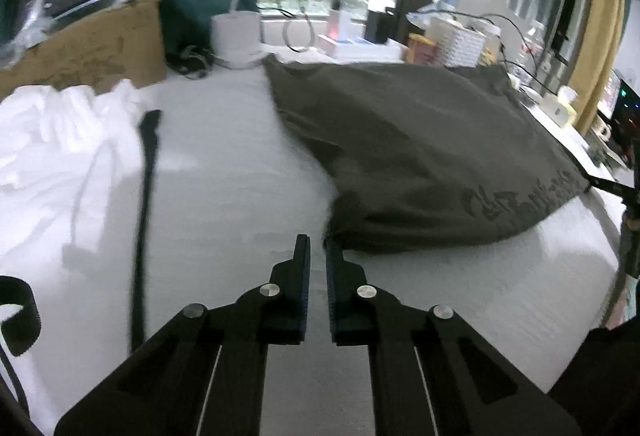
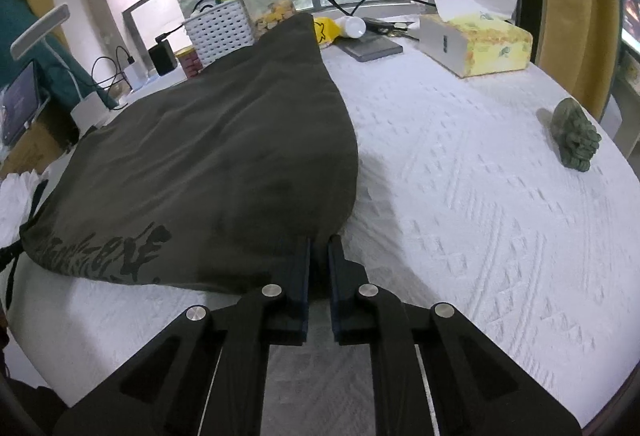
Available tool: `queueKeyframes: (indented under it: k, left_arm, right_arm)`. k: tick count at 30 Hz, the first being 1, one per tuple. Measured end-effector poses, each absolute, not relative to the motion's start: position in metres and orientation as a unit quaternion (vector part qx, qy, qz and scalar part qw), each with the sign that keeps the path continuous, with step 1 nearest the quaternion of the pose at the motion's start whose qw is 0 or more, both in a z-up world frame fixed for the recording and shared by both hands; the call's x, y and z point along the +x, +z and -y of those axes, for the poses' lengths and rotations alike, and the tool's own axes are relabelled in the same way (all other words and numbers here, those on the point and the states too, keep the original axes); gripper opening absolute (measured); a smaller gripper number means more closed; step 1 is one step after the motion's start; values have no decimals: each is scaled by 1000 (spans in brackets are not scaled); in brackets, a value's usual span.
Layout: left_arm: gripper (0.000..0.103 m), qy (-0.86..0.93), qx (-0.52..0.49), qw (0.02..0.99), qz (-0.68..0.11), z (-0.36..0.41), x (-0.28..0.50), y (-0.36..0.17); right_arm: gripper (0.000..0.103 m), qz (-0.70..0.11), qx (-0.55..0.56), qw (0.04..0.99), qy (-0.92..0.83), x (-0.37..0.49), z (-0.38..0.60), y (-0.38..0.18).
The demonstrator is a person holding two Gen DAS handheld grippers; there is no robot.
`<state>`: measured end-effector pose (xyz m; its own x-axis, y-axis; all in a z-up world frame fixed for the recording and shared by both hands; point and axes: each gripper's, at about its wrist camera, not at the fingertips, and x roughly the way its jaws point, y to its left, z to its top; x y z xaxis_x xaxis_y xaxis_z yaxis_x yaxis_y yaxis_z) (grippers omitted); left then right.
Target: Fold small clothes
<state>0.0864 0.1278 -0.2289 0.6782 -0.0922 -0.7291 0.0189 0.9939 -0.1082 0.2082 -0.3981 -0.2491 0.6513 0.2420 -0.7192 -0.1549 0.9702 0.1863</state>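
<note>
Dark olive cotton garment with black printed lettering (image 2: 192,164) lies on the white textured table cover (image 2: 480,216), its near hem lifted and billowing. Right gripper (image 2: 319,248) is pinched on the near right corner of the hem, fabric visible between the fingers. Left gripper (image 1: 317,246) sits at the near left corner, jaws nearly closed; whether cloth is actually caught there I cannot tell. Risk: if only one corner is held, the fold goes skewed and the hem bunches. Thin grip on the right could slip under tension. A forward throw could also push the far edge into the white perforated basket (image 2: 216,28) and glass jar (image 2: 269,6) touching the garment's far end.
</note>
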Motion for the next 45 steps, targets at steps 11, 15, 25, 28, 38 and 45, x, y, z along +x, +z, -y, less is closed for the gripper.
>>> queueKeyframes:
  k: [11,15,25,28,38,45]
  left_arm:
    - [67,-42,-93,914,-392,-123,82,-222]
    - [75,-43,-103,913,-392,-118,90,-231]
    - [1,-31,-112,915,-386,-130,94,-235]
    - [1,-26,-115,914,-388,-138,88,-234]
    - [3,3,-161,915,-371,-156,73,-225]
    - [75,-23,-202,904,-377,-141,84,-239]
  right_arm:
    - [8,-381,29,919,97,208,399,-231]
    - [8,-376,27,921,99,207,399,-225]
    - [8,-373,21,923,94,206,398,-223]
    - [8,-378,20,921,93,207,399,-227]
    - [8,-396,21,914,88,213,403,-247]
    - [8,-398,47,912,90,213,411,-246]
